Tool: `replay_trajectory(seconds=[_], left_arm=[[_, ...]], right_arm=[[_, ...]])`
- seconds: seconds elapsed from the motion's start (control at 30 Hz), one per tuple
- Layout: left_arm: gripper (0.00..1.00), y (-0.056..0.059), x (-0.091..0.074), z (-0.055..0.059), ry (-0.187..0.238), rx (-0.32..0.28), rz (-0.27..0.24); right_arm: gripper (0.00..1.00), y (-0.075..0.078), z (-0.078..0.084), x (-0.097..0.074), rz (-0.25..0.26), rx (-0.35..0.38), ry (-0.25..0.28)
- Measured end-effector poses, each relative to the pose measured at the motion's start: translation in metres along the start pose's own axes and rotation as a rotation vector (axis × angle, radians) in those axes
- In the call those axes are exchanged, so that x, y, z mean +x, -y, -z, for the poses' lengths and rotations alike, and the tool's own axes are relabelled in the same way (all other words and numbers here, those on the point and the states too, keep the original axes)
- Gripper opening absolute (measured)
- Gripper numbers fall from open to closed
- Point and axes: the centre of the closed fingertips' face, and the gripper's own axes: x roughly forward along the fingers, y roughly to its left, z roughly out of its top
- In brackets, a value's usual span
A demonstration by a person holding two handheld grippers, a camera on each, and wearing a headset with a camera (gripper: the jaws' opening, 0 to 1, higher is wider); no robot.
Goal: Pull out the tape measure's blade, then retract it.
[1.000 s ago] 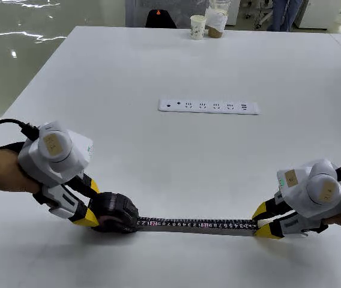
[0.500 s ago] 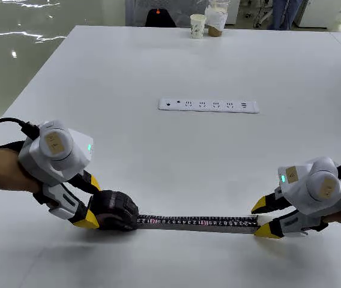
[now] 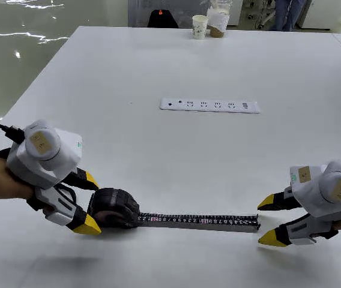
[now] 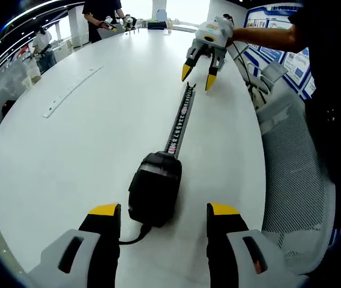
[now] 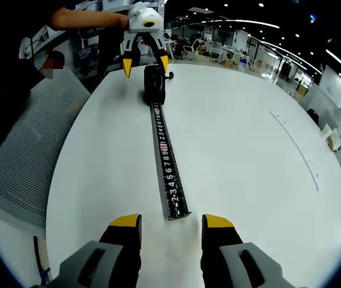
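Your bench is a broad white table (image 3: pixel 230 66); a white power strip (image 3: pixel 209 105) lies mid-surface, a paper cup (image 3: pixel 200 26) at the far edge. Glossy floor (image 3: pixel 14 54) to your left reflects overhead light.

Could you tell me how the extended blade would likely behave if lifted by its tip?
The blade is a long thin strip lying flat, so it would probably bend or sag. It runs into the black case, so it may spring back.
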Motion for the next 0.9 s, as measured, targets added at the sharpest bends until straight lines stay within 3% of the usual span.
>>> replay_trajectory(seconds=[0.13, 0.5, 0.7, 0.9], left_arm=[[0.58, 0.004, -0.001, -0.003, 0.063, -0.080, -0.017], [0.69, 0.013, -0.002, 0.001, 0.131, -0.144, -0.081], [0.74, 0.012, -0.003, -0.002, 0.182, -0.188, -0.144], [0.77, 0.016, -0.004, -0.002, 0.229, -0.227, -0.176]], right_arm=[[0.41, -0.002, 0.000, -0.002, 0.023, 0.046, 0.023], [0.49, -0.011, 0.002, -0.011, 0.095, 0.143, 0.076], [0.53, -0.016, 0.000, -0.014, 0.124, 0.188, 0.108], [0.59, -0.021, -0.005, -0.015, 0.164, 0.216, 0.163]])
